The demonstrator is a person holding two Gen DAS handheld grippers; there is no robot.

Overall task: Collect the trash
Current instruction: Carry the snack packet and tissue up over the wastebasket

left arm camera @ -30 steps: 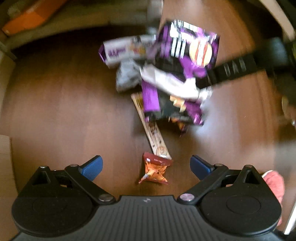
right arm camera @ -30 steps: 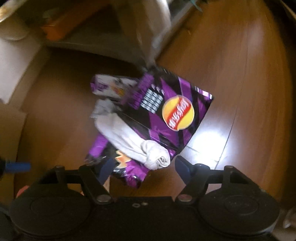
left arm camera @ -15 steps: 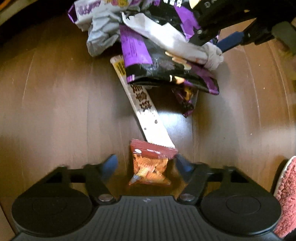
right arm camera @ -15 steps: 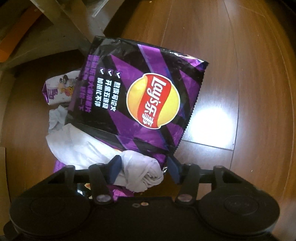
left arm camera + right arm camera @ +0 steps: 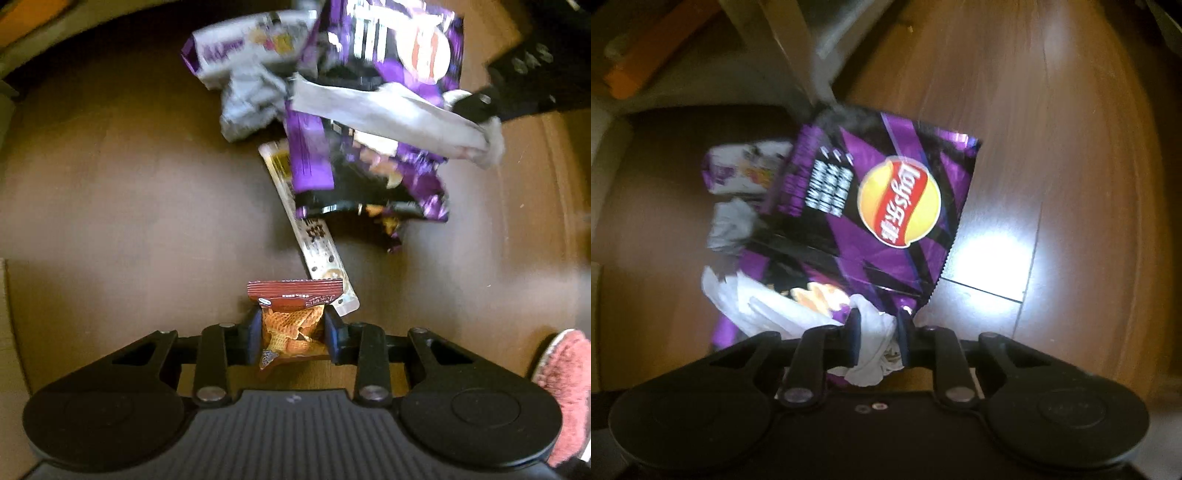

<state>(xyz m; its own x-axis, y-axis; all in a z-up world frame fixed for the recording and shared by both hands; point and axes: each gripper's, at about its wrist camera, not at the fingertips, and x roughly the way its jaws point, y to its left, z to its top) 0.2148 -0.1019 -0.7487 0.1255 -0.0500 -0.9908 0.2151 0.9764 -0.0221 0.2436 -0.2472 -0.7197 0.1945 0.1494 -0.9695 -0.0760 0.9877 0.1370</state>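
Observation:
My left gripper [image 5: 291,325] is shut on a small red-orange snack packet [image 5: 293,317] on the wooden floor. A long white wrapper [image 5: 314,236] lies just beyond it. My right gripper [image 5: 877,332] is shut on a crumpled white tissue [image 5: 875,343], which also shows in the left wrist view [image 5: 391,118] with the right gripper's arm behind it. The tissue lies across a purple Lay's chip bag [image 5: 886,206], seen too in the left wrist view [image 5: 388,55]. A white-purple wrapper [image 5: 742,171] and grey crumpled paper [image 5: 731,225] lie at the pile's left.
A pale furniture leg [image 5: 790,48] and an orange object [image 5: 653,55] stand beyond the pile. A pink slipper [image 5: 565,387] is at the right of the left wrist view. Cardboard [image 5: 7,332] edges the left side.
My left gripper closed from wide open onto the snack packet. My right gripper closed onto the white tissue. The tissue has lifted a little from the chip bag.

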